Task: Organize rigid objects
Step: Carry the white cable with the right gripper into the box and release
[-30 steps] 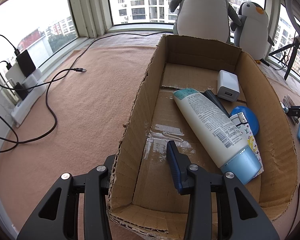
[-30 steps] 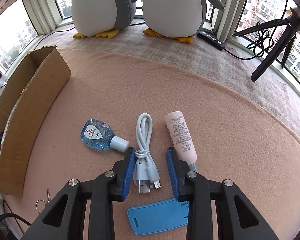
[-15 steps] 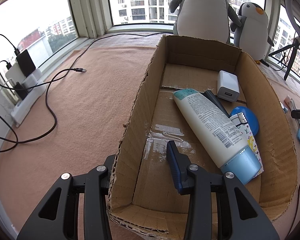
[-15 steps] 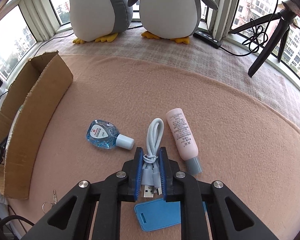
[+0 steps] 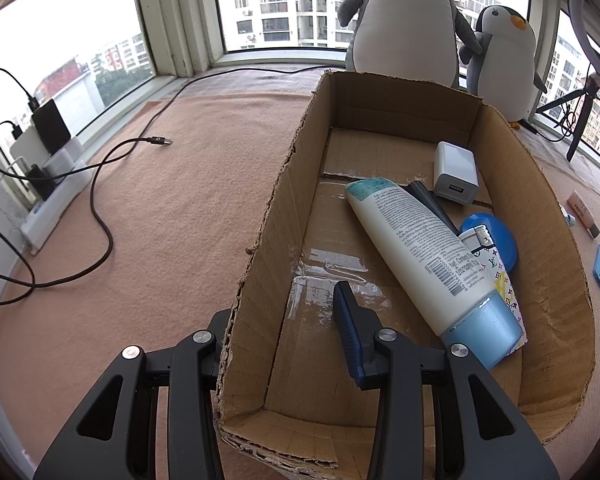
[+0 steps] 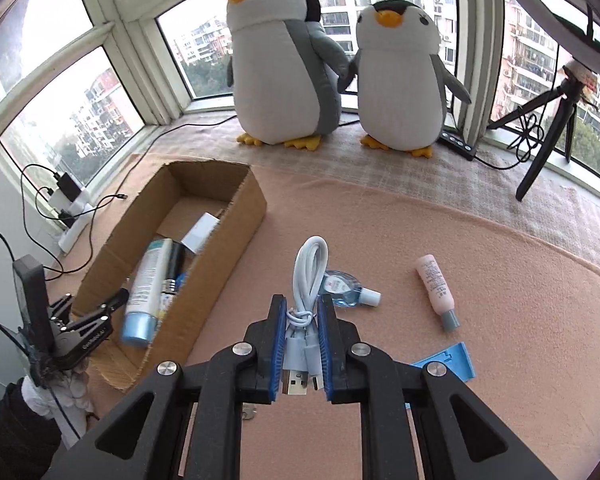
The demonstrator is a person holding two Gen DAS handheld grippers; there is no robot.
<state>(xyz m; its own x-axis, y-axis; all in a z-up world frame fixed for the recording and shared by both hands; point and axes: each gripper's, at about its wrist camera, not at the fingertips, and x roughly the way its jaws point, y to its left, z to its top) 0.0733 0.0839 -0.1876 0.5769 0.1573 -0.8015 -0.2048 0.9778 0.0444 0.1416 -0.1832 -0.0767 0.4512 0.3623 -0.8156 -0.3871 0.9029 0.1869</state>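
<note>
My right gripper (image 6: pixel 301 312) is shut on a coiled white USB cable (image 6: pixel 306 280) and holds it up above the carpet. A cardboard box (image 6: pixel 236 240) lies to its left, holding a white tube (image 5: pixel 420 252), a white charger (image 5: pixel 454 172) and a blue disc (image 5: pixel 496 236). My left gripper (image 5: pixel 288 320) stands open, straddling the box's left wall (image 5: pixel 268 240), one finger inside and one outside. On the carpet lie a blue bottle (image 6: pixel 344 288), a pink tube (image 6: pixel 436 288) and a blue flat piece (image 6: pixel 448 364).
Two plush penguins (image 6: pixel 284 60) stand by the window at the back. A tripod (image 6: pixel 548 120) stands at the right. Black cables (image 5: pixel 100 208) and a power strip (image 5: pixel 56 196) lie on the carpet left of the box.
My right gripper closed on the white cable and lifted it high off the carpet, swinging the view toward the box. The left gripper has not moved.
</note>
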